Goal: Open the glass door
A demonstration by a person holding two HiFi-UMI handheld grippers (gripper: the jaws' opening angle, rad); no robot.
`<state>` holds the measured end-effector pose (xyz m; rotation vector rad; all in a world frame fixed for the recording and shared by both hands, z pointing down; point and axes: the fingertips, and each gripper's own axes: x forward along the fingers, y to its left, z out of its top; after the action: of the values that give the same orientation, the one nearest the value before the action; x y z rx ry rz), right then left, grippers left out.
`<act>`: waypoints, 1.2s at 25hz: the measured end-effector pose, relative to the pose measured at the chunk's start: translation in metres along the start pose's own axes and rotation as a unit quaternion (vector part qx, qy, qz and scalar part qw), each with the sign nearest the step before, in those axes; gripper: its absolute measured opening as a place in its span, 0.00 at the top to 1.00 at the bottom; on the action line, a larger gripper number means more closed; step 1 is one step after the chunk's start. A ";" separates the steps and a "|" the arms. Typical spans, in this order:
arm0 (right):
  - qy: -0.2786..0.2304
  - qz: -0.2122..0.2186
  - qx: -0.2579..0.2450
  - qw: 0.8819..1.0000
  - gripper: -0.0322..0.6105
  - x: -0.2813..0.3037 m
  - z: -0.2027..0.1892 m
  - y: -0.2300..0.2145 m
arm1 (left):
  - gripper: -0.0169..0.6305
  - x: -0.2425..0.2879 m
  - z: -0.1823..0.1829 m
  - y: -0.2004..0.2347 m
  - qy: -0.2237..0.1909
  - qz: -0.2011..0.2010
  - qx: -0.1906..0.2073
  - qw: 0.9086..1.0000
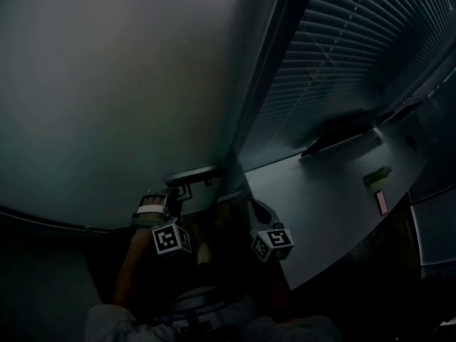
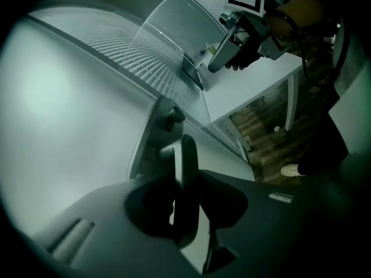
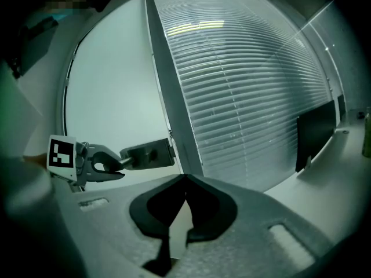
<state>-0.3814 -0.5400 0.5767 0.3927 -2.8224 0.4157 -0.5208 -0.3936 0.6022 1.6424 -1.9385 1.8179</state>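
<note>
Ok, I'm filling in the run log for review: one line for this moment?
left gripper: shut on handle | right gripper: shut, empty | door: closed

The frosted glass door (image 1: 107, 84) is pale grey-green, its metal lever handle (image 2: 186, 155) dull grey. The slatted window blinds (image 3: 249, 86) show horizontal stripes.

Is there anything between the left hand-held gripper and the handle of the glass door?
Nothing visible stands in the way. The door handle already lies between the jaws of the left hand-held gripper, which grip it.
</note>
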 end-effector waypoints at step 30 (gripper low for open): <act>-0.034 -0.035 -0.003 0.999 0.95 -0.014 0.007 -0.003 | 0.90 0.011 -0.003 -0.011 -0.002 -0.044 0.023 0.999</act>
<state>-0.3695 -0.5417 0.5668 0.5127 -2.8650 0.3861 -0.5200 -0.3955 0.6179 1.7156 -1.8091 1.8417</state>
